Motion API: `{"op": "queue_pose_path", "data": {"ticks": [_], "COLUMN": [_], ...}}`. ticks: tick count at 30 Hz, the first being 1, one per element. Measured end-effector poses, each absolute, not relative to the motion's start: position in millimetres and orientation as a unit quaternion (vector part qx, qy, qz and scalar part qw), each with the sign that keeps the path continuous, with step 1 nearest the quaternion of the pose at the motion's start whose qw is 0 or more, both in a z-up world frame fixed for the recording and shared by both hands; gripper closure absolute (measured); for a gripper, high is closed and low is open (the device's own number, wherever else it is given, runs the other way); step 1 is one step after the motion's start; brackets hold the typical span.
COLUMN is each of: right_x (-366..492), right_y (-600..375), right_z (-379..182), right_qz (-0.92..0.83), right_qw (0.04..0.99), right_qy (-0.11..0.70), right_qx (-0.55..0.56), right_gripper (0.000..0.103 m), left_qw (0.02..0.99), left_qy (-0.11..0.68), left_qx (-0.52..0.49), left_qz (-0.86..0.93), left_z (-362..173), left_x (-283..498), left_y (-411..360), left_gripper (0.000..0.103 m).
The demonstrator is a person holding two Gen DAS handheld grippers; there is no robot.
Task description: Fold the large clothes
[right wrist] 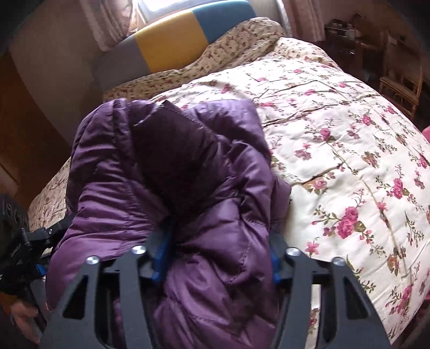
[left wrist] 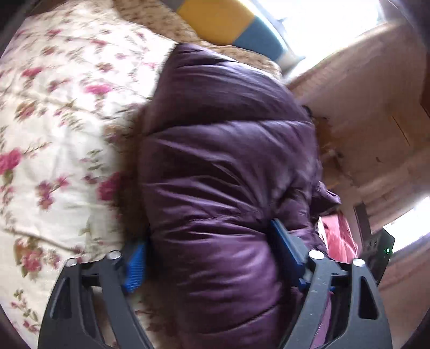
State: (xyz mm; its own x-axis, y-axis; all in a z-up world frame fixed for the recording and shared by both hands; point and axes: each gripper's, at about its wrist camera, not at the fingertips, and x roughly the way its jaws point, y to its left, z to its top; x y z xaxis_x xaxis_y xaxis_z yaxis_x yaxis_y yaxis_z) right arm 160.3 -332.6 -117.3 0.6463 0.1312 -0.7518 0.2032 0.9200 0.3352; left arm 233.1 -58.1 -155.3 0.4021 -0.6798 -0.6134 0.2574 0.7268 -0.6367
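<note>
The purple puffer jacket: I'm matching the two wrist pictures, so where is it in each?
Left wrist: purple puffer jacket fills the centre, running down between the left gripper fingers.
Right wrist: centre-left, bunched between the right gripper fingers.
Shared landmark: the yellow-and-blue headboard at the top.

Purple jacket — glossy quilted cloth, floral quilt — matt stitched cloth, gripper pads perhaps ribbed blue plastic

You have a glossy purple jacket on a cream quilt printed with pink roses. Behind it your headboard shows yellow, blue and grey panels.
</note>
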Motion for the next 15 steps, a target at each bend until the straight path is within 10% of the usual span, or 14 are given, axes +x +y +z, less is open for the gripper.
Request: {"op": "queue_pose_path", "data": {"ticks": [6, 15], "right_x": [156, 171], "right_y": [-313, -241], "right_z": [-106, -95], "right_qz": [-0.011, 0.052], "right_qw": [0.897, 0.904], "right_qy": [0.408, 0.405], "right_qx": [0.170, 0.130], "right_gripper": [0.077, 0.080], "left_qw": [0.809, 0.841], "left_qy": [0.442, 0.402], "left_qx": [-0.219, -0.222], "left_qz": [-0.320, -0.286], "left_z": [-138, -111], "left_x": [224, 204], "left_y": [-52, 11], "left_gripper": [0.047, 0.048]}}
